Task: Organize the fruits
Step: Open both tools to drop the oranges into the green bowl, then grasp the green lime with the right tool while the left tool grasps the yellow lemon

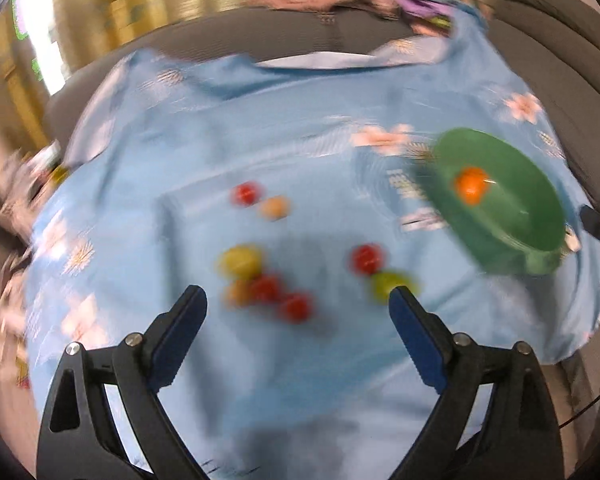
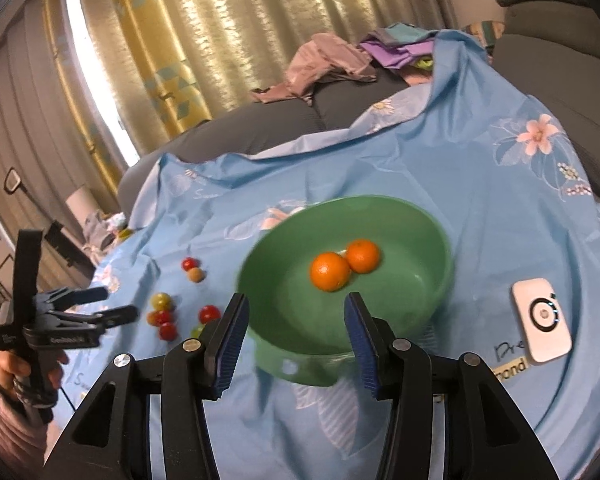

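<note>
Green plastic is forming the bowl (image 2: 342,288) that is sitting on the blue flowered cloth (image 2: 440,168), and two oranges (image 2: 329,271) are already lying inside it, touching each other. The rest looks undone: the small red, yellow and green fruits (image 2: 168,312) are lying loose on the cloth to the bowl's left, some bunched together, two a little apart. The right gripper (image 2: 296,336) is hovering at the bowl's near rim, jaws spread and holding nothing. The left gripper (image 1: 298,304) is hanging above the loose fruits, jaws wide apart and empty, its view blurred. A white device (image 2: 541,322) is lying on the cloth just right of the bowl
</note>
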Action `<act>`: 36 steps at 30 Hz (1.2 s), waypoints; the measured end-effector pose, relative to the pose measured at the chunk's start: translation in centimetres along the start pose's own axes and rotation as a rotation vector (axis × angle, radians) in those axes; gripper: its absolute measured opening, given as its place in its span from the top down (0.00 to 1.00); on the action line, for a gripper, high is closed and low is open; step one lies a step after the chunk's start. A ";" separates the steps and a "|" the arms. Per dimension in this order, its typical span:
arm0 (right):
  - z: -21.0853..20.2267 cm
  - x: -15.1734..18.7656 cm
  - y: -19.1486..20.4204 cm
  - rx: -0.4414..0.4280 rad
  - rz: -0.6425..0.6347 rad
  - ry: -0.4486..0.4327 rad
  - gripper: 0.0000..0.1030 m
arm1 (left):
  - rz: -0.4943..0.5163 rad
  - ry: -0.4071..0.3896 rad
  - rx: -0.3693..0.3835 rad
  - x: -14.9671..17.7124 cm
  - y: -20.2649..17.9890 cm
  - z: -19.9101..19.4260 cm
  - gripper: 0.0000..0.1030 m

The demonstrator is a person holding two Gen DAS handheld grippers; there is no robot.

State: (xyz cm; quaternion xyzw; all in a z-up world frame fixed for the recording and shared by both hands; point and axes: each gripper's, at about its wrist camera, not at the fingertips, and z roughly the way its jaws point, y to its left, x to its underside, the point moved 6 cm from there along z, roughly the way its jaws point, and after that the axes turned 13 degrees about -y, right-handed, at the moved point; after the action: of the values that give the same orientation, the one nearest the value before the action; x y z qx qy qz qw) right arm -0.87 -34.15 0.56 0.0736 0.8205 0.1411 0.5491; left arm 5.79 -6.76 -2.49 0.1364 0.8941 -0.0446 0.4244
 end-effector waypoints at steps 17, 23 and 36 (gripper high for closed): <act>4.7 5.5 10.4 -0.195 -0.181 0.207 0.52 | -0.122 0.068 -0.032 7.0 6.1 -2.3 0.10; 7.0 7.8 11.5 -0.162 -0.262 0.274 0.52 | -0.086 0.061 0.005 7.1 5.4 -2.2 0.10; 10.6 9.1 11.9 -0.092 -0.369 0.313 0.52 | -0.099 0.045 0.061 6.8 5.4 -1.5 0.10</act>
State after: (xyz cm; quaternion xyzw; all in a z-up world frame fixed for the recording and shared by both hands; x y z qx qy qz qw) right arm 4.95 -18.75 -7.48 -0.1254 0.8877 0.0853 0.4346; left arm 2.08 0.13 -6.54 0.1059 0.9071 -0.0898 0.3972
